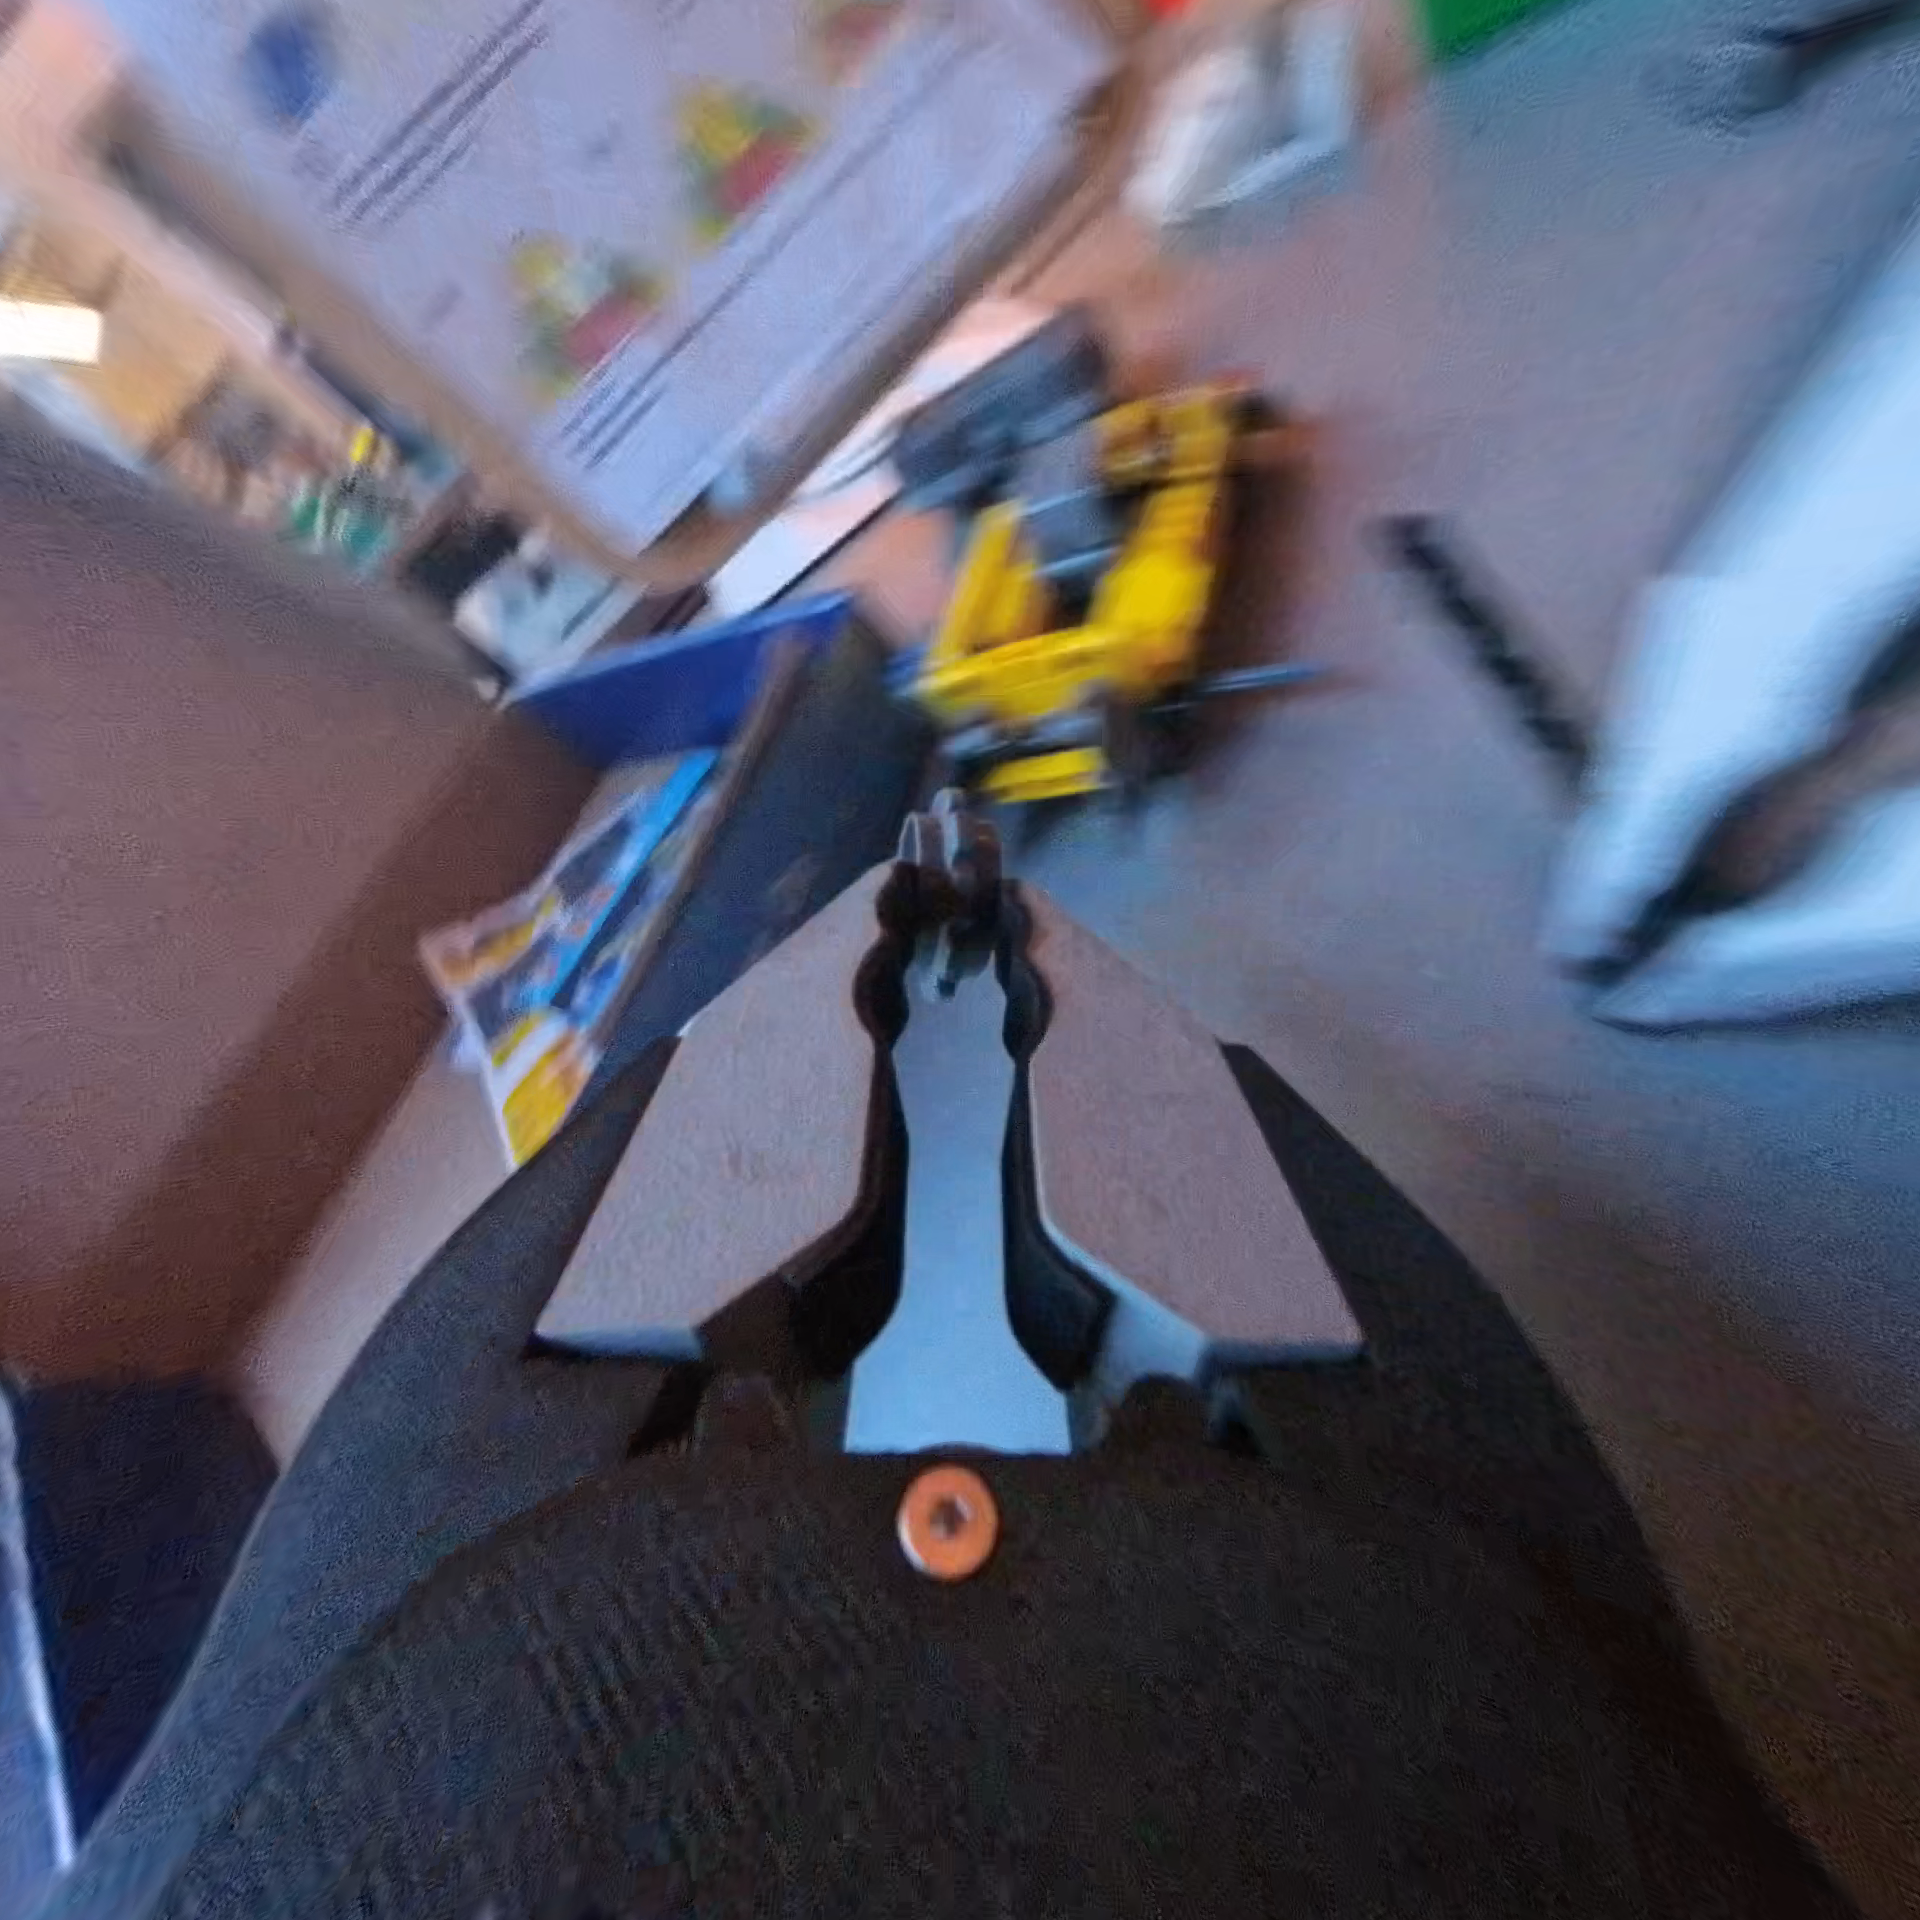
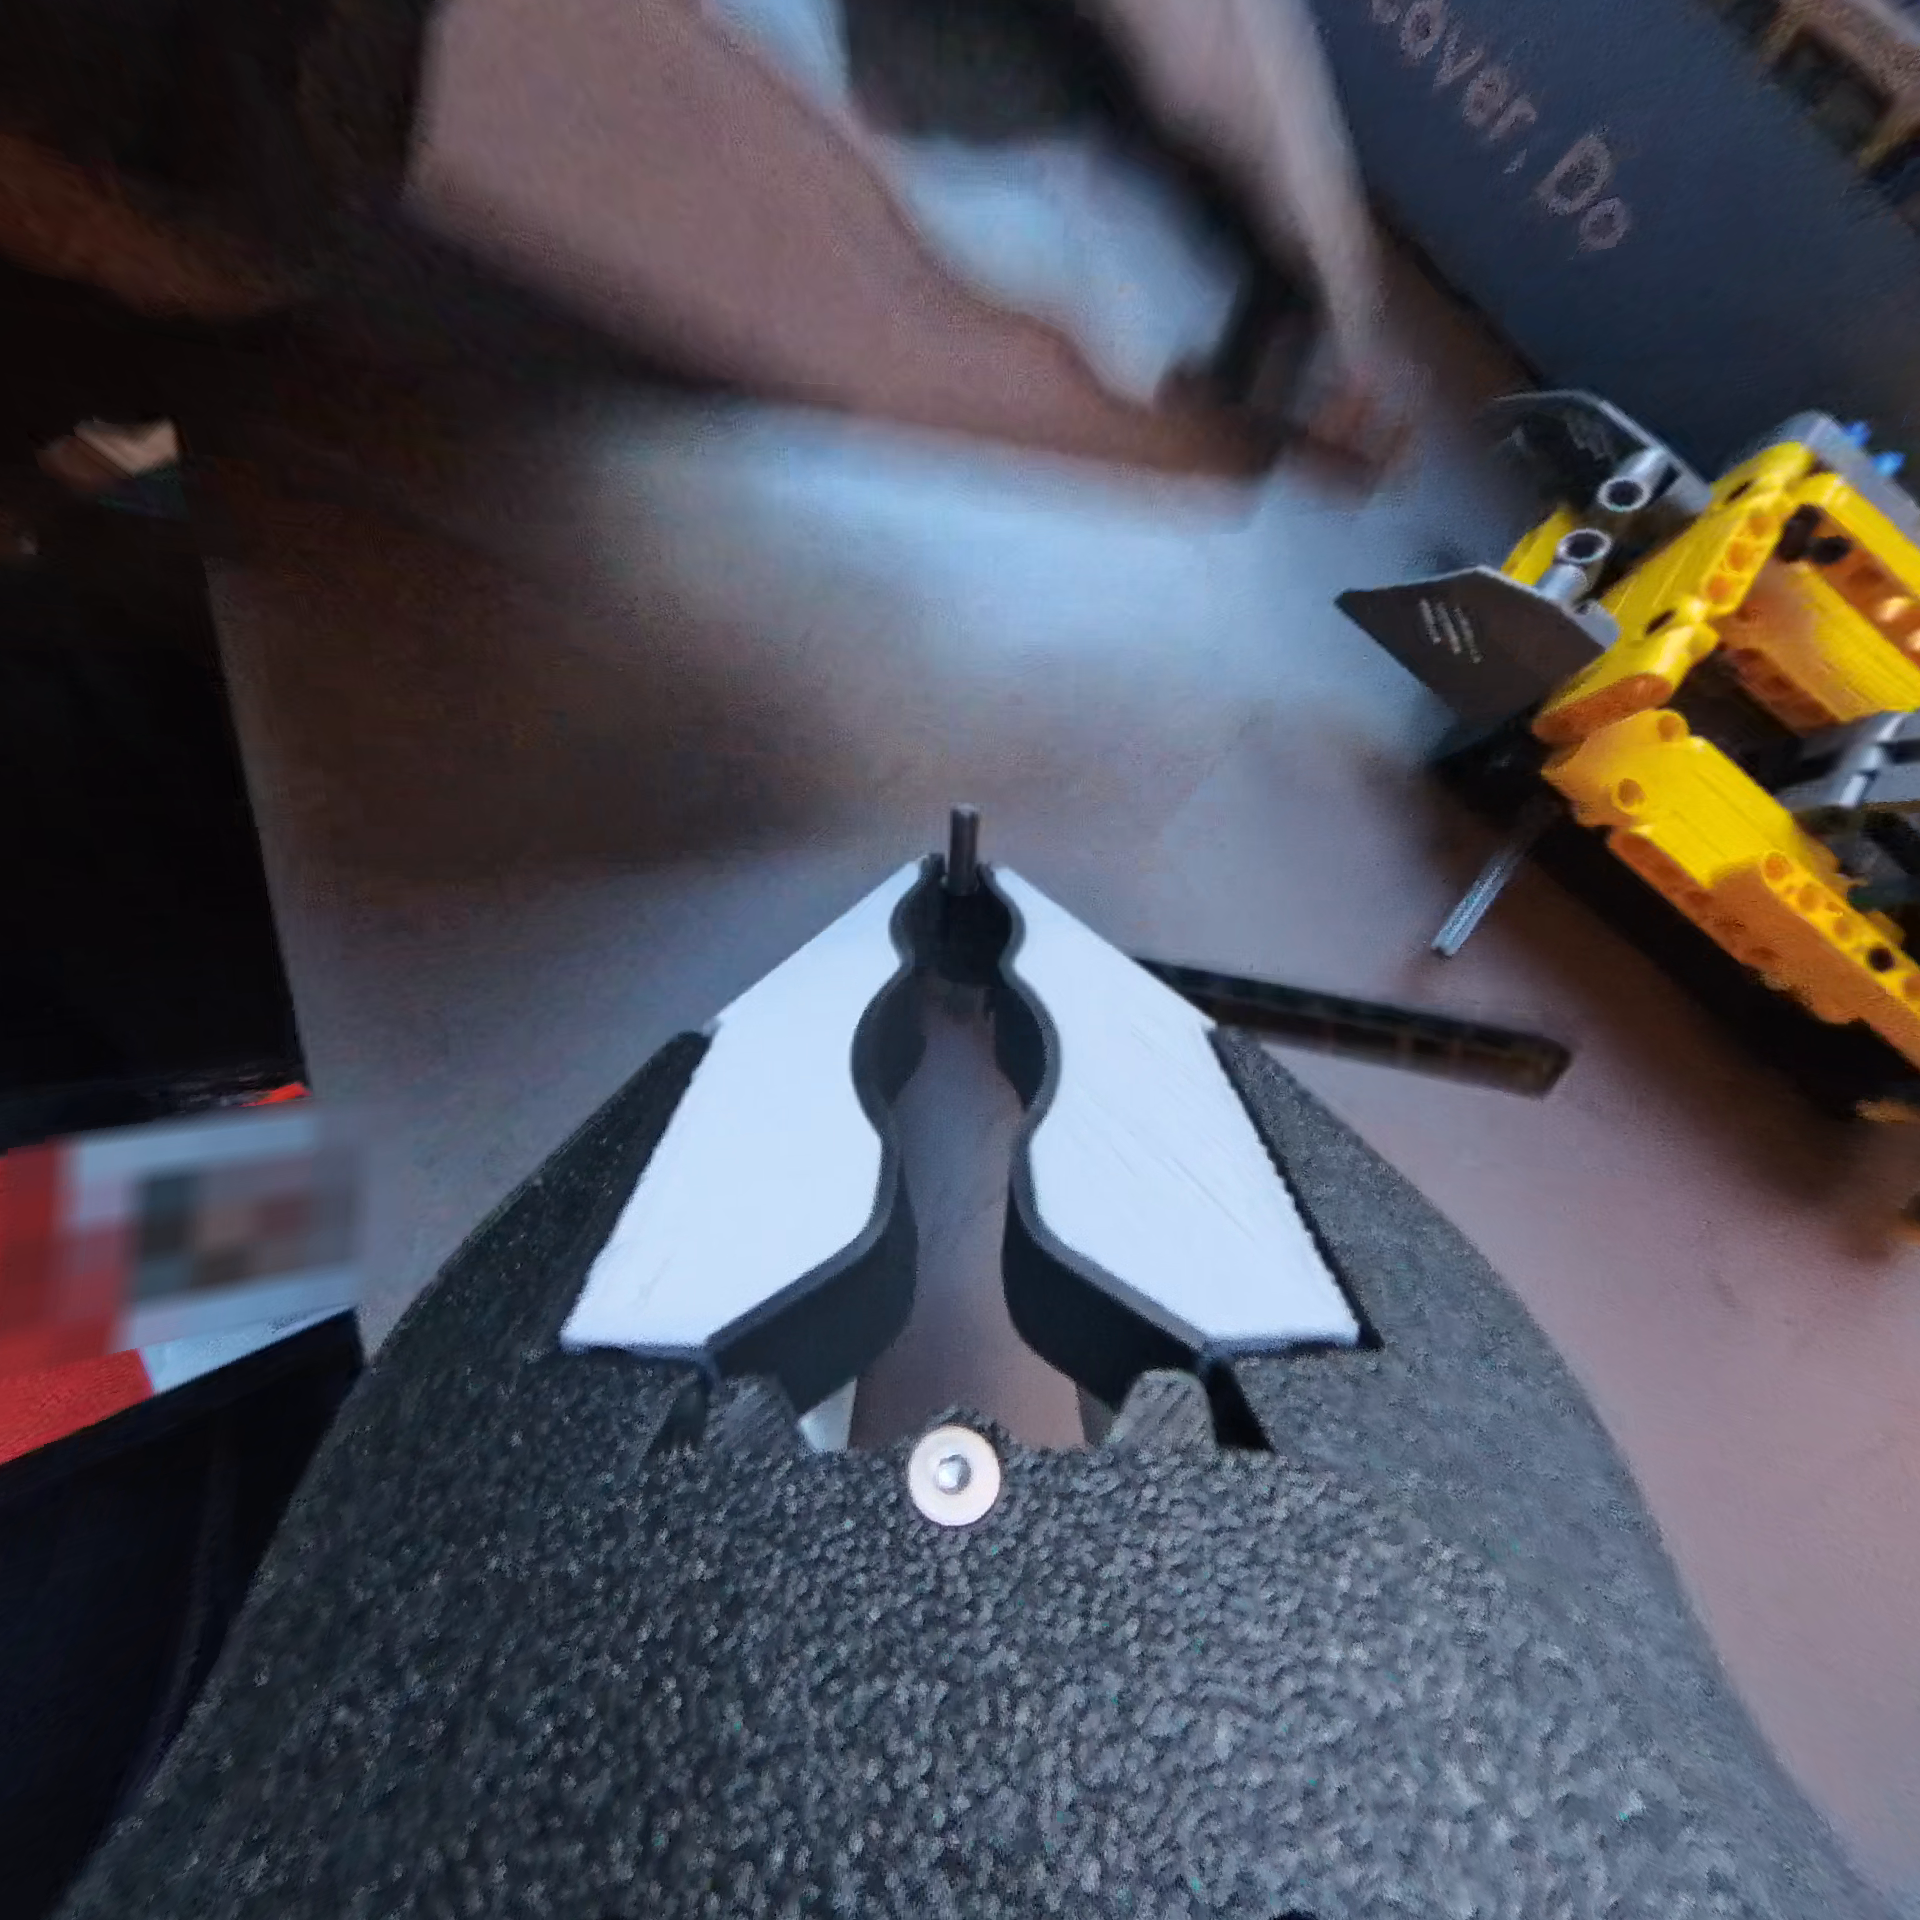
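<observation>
My left gripper point(image 1: 951, 883) is shut on a small dark grey brick part point(image 1: 951, 831) that sticks out past its tips, held above the brown table. A yellow and grey brick-built model point(image 1: 1091, 603) stands just beyond it, blurred. My right gripper point(image 2: 961, 883) is shut on a thin black pin point(image 2: 963, 842) that pokes out from its tips. The same yellow model point(image 2: 1745, 748) lies to its right on the table. The other gripper point(image 2: 1091, 239) shows as a white and dark blur at the top of the right wrist view.
A long black toothed beam point(image 2: 1361, 1023) lies on the table right of my right gripper; it also shows in the left wrist view point(image 1: 1486, 634). A blue box point(image 1: 686, 675) and a printed booklet point(image 1: 561, 956) lie at left. A large sheet with pictures point(image 1: 582, 239) stands behind. A dark board point(image 2: 1662, 208) lies at top right.
</observation>
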Available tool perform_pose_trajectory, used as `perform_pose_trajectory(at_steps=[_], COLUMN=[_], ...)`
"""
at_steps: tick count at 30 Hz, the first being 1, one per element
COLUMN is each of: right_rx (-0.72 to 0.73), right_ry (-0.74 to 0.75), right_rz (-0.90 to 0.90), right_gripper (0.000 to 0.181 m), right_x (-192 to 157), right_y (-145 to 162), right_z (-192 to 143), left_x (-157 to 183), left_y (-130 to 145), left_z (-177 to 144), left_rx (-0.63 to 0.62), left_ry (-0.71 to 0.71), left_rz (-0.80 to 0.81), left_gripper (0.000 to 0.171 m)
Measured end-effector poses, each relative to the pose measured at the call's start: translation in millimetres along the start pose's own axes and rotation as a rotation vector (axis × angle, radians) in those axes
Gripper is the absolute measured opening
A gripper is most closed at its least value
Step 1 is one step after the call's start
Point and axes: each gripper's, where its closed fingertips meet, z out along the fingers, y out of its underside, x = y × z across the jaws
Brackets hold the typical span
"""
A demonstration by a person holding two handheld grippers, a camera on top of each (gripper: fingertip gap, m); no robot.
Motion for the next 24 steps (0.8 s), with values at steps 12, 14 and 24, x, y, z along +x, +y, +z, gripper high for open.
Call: perform_pose_trajectory(at_steps=[12, 14, 24], right_rx=[0.098, 0.124, 0.221], right_ry=[0.085, 0.070, -0.009], right_rz=[0.055, 0.078, 0.029], right_gripper=[0.003, 0.003, 0.042], right_x=[26.3, 32.7, 30.0], right_y=[1.3, 4.7, -8.5], right_z=[-19.4, -25.0, -33.4], left_x=[70.0, 74.6, 88.2], left_y=[3.6, 9.1, -13.7], left_z=[-10.5, -9.5, -34.0], left_rx=[-0.021, -0.056, 0.154], left_ry=[0.600, 0.631, 0.705], left_rz=[-0.138, -0.141, -0.027], left_gripper=[0.013, 0.013, 0.013])
